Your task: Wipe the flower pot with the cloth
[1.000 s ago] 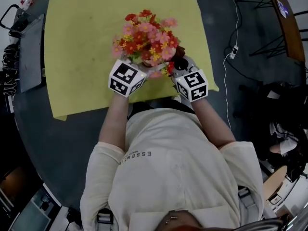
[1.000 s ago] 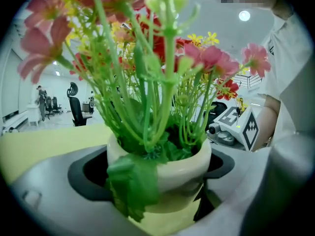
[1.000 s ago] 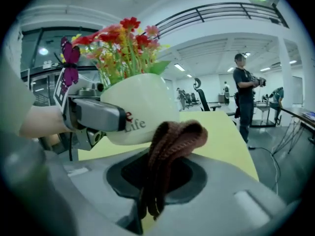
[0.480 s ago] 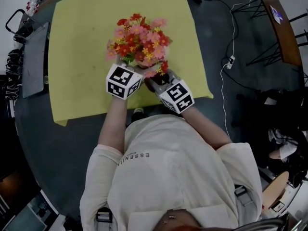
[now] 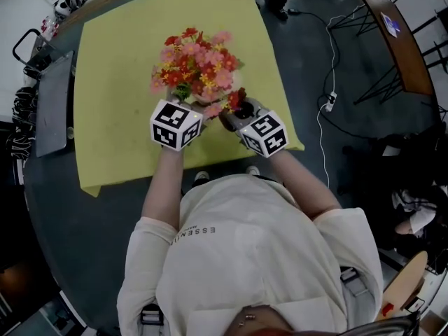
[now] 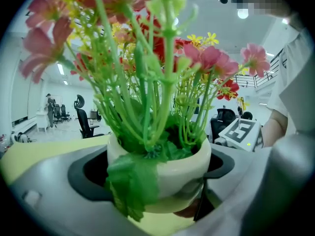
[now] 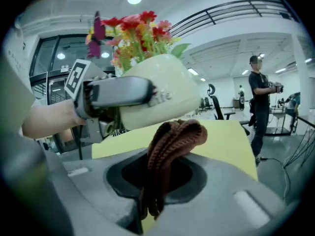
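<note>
A cream flower pot (image 6: 167, 171) full of red, pink and yellow flowers (image 5: 194, 65) is held off the yellow table cover (image 5: 119, 82). My left gripper (image 6: 162, 205) is shut on the pot, one jaw on each side of it. In the right gripper view the pot (image 7: 162, 95) hangs tilted, with the left gripper's jaw across its side. My right gripper (image 7: 157, 200) is shut on a brown knitted cloth (image 7: 170, 146), whose bunched top lies just under the pot's wall. In the head view the cloth (image 5: 236, 103) shows between the two marker cubes.
A grey flat case (image 5: 52, 103) lies at the table's left edge. Cables (image 5: 325, 82) run over the dark floor to the right. A person (image 7: 260, 107) stands in the background of the right gripper view, near office chairs (image 6: 84, 122).
The pot and both grippers have drifted slightly left and further from me. The right gripper with the cloth has come in closer beneath the pot.
</note>
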`<state>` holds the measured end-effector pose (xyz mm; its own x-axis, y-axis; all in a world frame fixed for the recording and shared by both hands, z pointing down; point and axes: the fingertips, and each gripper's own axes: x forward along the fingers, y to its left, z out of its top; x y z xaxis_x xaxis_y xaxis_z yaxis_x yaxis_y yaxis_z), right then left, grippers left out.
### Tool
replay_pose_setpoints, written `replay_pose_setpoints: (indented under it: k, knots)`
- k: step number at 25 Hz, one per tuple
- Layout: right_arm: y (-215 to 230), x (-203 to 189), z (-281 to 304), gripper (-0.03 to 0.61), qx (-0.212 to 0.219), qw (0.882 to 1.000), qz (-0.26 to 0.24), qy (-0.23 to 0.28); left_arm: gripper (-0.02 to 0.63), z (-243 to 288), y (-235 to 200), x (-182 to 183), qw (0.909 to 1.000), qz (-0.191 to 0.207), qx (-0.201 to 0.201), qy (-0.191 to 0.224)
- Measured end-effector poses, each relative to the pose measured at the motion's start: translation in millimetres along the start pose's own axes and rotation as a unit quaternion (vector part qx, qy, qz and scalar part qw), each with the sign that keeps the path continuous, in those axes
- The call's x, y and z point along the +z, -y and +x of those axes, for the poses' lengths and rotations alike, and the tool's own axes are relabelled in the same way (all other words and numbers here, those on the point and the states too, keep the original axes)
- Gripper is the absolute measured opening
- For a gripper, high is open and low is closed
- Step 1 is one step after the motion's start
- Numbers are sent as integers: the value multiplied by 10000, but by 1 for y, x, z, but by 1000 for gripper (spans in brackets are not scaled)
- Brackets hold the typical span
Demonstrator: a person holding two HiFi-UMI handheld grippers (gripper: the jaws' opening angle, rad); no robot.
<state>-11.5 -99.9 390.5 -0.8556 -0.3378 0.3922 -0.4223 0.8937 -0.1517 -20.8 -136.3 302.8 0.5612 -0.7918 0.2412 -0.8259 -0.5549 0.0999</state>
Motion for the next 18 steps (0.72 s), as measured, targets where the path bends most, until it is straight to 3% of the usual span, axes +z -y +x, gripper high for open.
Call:
replay_pose_setpoints:
  k: [3, 7, 12, 18]
  knots:
    - [30, 16, -4, 49, -392, 9990, -64, 211, 557, -3, 12, 5, 9997, 20, -221, -117]
    - [42, 37, -16, 49, -527, 9964, -193, 642, 557, -1, 37, 14, 9981, -81, -593, -126]
    - [15, 56, -26, 49, -491, 9926, -307, 1063, 557, -9, 50, 25, 9962, -122, -860, -31]
    - [-24, 48, -23, 49, -63, 9936, -498, 1011, 558, -10, 51, 26, 9963, -125, -855, 2]
